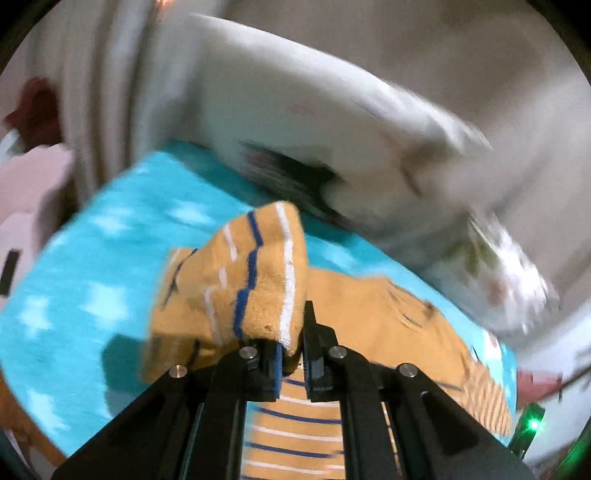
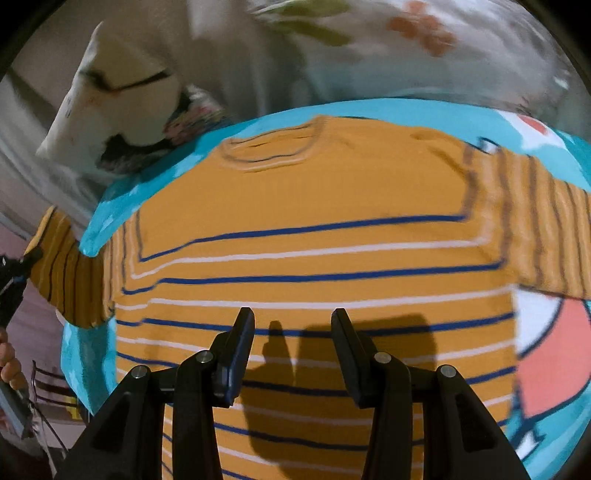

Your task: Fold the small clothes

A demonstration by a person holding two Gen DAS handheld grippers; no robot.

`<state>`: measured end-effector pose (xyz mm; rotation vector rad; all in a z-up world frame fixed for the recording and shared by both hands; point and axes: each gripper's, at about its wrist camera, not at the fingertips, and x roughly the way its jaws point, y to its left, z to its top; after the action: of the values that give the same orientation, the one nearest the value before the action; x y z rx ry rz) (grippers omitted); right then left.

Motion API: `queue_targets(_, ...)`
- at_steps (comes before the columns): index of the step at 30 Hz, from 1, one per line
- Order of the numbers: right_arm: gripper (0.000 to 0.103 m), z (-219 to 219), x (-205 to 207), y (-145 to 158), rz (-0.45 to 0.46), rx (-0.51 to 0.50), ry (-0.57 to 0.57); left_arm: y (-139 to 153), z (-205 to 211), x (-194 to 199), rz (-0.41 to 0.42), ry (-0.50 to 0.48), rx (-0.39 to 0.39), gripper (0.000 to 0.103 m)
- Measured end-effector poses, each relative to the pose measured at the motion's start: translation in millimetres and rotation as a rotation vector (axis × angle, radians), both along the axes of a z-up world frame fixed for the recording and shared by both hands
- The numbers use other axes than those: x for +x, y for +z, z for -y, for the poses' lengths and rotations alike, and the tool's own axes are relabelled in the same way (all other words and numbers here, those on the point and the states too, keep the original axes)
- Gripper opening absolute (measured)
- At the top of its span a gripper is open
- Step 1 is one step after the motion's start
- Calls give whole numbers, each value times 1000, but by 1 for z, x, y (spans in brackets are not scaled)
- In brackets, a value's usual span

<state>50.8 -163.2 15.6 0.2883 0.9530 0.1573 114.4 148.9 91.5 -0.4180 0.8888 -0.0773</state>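
A small orange sweater with blue and white stripes (image 2: 314, 206) lies flat, neck away from me, on a turquoise blanket (image 2: 369, 110). My left gripper (image 1: 291, 350) is shut on the cuff of the sweater's left sleeve (image 1: 258, 273) and holds it lifted over the blanket (image 1: 92, 258). In the right wrist view that gripper (image 2: 22, 262) shows at the far left, at the sleeve's end. My right gripper (image 2: 291, 321) is open and empty, hovering just above the sweater's lower body. The right sleeve (image 2: 546, 229) lies spread out to the right.
White pillows (image 2: 122, 110) and floral bedding (image 2: 406, 33) lie behind the blanket. A pink cushion (image 1: 33, 192) sits at the left. The blanket has a white and coral print (image 2: 554, 350) on the right.
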Motion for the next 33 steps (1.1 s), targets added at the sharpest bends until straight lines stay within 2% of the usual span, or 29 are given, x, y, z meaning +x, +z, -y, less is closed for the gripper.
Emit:
queue_targets(6,47,70,-20,-2,6,10,-65,-27,137,10,-51,-231,-11,8)
queue_targets(10,47,105,-30,-2,13,8,-109,-52,208,12,-105,-353,-23,8)
queue_targets(13,47,126,-36,-2,14,7,-140,-72,237,8,-151,-393,-24,19)
queue_targets(15,47,137,-37,-2,13,10,-155,-77,236,1,-171,-395,-81,44)
queue_targets(17,47,145,-37,0,17,19,-160,-76,228,-2,-175,-375,-134,52)
queue_targets(18,47,147,-35,2,22,25,-156,-73,220,-8,-172,-369,-151,52)
queue_targets(19,47,146,-33,4,27,29,-148,-68,211,-16,-167,-361,-153,53)
queue_targets(21,50,139,-25,9,43,44,-116,-61,197,-30,-155,-318,-119,61)
queue_targets(25,59,108,2,16,69,85,7,-52,162,-54,-158,-202,-12,64)
queue_targets(28,60,71,25,15,68,98,111,-57,132,-71,-199,-124,7,64)
queue_targets(33,61,-1,35,26,151,-22,300,-65,92,-98,-229,-29,22,64)
